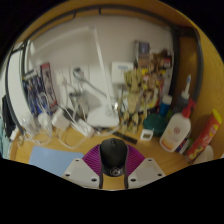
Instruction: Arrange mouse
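Mouse [114,153], black, sits clamped between the fingers [113,172], their purple pads pressing its sides, raised just above the wooden desk [60,160]. Pickup looks done; setting it down remains. Ahead stand a white glue bottle [176,128], a red bottle [205,133] and cluttered boxes.

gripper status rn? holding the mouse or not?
hand-held gripper: closed on the black mouse, a purple pad against each side of it.
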The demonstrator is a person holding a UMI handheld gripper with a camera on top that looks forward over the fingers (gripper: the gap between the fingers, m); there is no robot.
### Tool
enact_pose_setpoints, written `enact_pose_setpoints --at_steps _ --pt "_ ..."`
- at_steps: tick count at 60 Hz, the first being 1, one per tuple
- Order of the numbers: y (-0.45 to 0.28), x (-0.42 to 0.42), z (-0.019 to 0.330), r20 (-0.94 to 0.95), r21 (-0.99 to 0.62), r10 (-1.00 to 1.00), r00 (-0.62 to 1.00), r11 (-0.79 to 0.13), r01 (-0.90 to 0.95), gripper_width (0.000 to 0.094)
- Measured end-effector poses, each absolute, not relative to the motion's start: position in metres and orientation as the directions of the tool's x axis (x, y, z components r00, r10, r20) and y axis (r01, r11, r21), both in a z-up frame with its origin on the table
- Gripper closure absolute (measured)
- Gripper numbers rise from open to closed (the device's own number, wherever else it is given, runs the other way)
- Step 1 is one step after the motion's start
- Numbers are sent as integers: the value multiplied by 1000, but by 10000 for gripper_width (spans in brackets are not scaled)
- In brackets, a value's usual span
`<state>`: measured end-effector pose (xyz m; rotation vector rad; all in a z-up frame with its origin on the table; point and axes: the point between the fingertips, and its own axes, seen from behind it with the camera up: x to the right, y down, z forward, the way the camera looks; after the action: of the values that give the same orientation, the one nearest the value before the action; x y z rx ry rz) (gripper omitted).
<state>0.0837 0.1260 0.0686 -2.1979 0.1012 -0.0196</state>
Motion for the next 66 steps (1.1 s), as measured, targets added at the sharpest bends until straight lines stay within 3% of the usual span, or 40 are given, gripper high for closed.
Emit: enact_pose_setpoints --at_steps 10,14,18,24,39,48,54,66 --pt "131 38 184 -41 -882 -60 997 -467 -65 652" --pt "127 10 210 -31 -896 -37 999 -442 -44 654" --pt "123 -20 214 -29 -894 -19 999 -447 -34 653" --pt "115 -65 191 -27 -878 1 1000 -478 -23 653" --pt "95 -135 73 -25 -789 32 999 -615 -1 652" --pt "87 -147 20 -25 -734 31 999 -679 3 652" --pt "80 -148 -4 -17 -701 38 999 -713 15 630" --pt "79 -150 -5 -8 -694 30 1000 -720 16 490"
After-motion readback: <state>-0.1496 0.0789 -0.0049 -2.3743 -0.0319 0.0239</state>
